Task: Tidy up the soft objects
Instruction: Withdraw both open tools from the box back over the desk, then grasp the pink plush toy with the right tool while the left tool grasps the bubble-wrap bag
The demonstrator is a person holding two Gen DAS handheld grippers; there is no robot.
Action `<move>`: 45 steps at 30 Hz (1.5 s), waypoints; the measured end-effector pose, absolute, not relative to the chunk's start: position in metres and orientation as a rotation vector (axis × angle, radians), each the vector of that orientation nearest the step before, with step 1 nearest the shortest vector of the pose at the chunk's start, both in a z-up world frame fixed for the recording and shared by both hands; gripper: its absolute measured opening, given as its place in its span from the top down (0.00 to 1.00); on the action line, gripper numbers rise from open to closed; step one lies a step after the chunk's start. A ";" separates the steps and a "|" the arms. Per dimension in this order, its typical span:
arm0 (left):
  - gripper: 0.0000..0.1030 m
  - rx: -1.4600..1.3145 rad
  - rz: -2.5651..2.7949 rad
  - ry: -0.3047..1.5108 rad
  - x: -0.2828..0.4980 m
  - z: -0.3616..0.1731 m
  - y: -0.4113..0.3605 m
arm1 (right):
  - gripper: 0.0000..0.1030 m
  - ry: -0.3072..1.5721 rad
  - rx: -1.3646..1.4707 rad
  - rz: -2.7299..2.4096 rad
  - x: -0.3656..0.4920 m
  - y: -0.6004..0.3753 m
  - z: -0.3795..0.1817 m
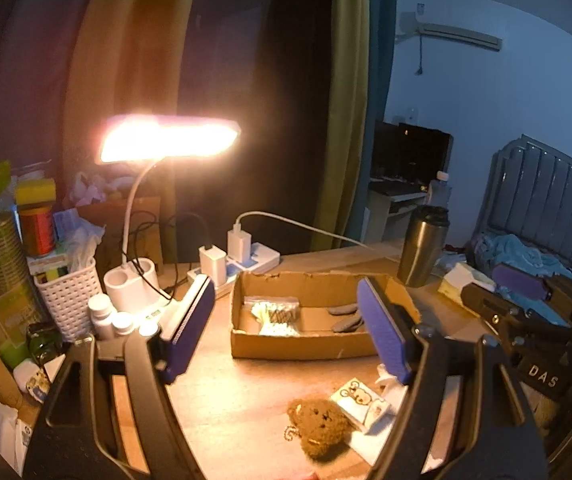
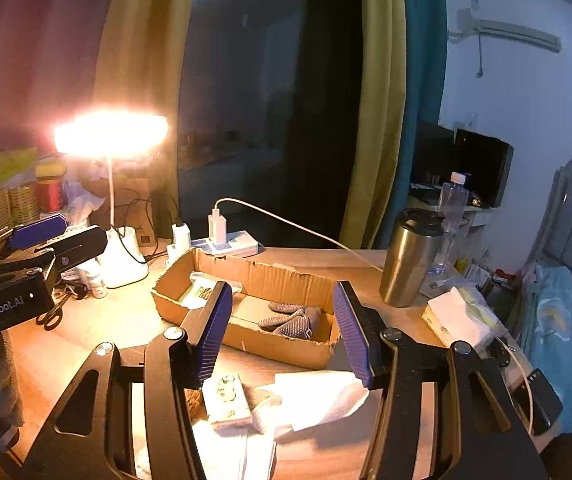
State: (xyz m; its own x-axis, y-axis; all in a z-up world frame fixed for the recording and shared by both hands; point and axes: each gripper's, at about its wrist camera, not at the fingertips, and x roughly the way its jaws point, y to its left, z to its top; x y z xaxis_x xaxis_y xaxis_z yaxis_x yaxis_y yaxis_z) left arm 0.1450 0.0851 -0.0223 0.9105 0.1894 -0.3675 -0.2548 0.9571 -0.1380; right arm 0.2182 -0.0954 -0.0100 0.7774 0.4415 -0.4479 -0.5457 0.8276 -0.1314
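A shallow cardboard box (image 1: pixel 298 350) (image 2: pixel 286 350) sits mid-desk. It holds a bag of cotton swabs (image 1: pixel 276 314) at its left and grey knitted slippers (image 1: pixel 344 318) (image 2: pixel 290 320) at its right. A brown plush bear keychain (image 1: pixel 320 426) lies on the desk in front of the box, beside a small tissue pack (image 1: pixel 360 402) (image 2: pixel 228 400) and white tissues (image 2: pixel 318 398). My left gripper (image 1: pixel 286 334) is open and empty above the desk, before the box. My right gripper (image 2: pixel 282 336) is open and empty above the tissues.
A lit desk lamp (image 1: pixel 170 142) stands at the back left with a white basket (image 1: pixel 68 298), pill bottles (image 1: pixel 102 314) and a power strip (image 1: pixel 246 260). A steel tumbler (image 2: pixel 410 258) and tissue stack (image 2: pixel 460 316) stand right of the box. Scissors (image 2: pixel 52 314) lie left.
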 end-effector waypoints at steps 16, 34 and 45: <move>0.27 -0.183 0.209 0.341 0.094 -0.024 0.059 | 0.45 0.400 -0.263 0.548 0.163 -0.113 -0.014; 0.27 -0.186 0.215 0.411 0.058 -0.059 0.053 | 0.45 0.475 -0.270 0.551 0.124 -0.123 -0.048; 0.27 -0.160 0.180 0.518 0.050 -0.100 0.040 | 0.45 0.550 -0.277 0.550 0.117 -0.126 -0.078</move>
